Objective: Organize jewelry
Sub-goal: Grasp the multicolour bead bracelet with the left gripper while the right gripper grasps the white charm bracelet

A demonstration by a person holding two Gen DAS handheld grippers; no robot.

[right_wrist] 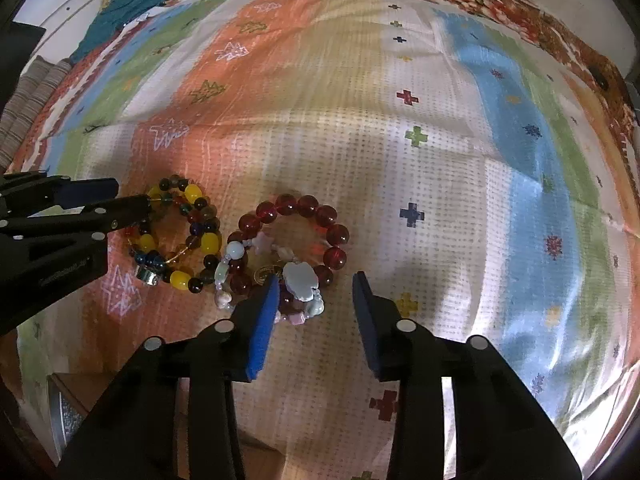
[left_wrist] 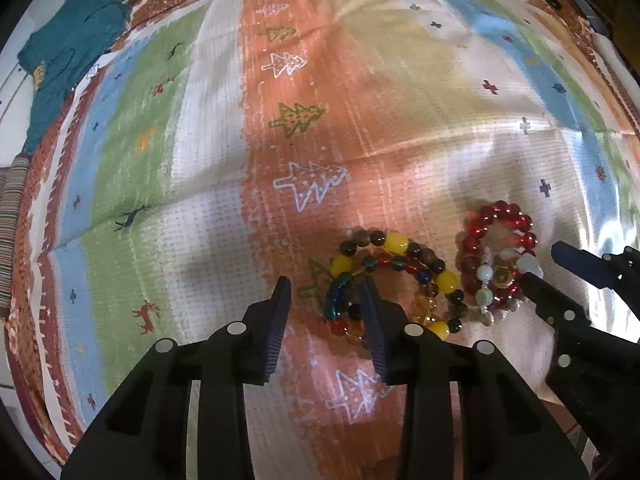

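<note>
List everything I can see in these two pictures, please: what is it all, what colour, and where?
Multicoloured bead bracelets: a small pile, yellow, dark, green, red and amber beads, on the cloth's orange stripe.
Red bead bracelet: one, clear red, right of that pile.
Pastel charm bracelet: one, pale blue, white and pink, lying over the red one.
Patterned cloth: one, striped orange, green, blue and white, with trees, deer and crosses, under everything.
Teal fabric: one piece, far left corner.
Left gripper: black with blue pads, jaws apart over the edge of the multicoloured pile.
Right gripper: the same, jaws apart over the charm bracelet.
</note>
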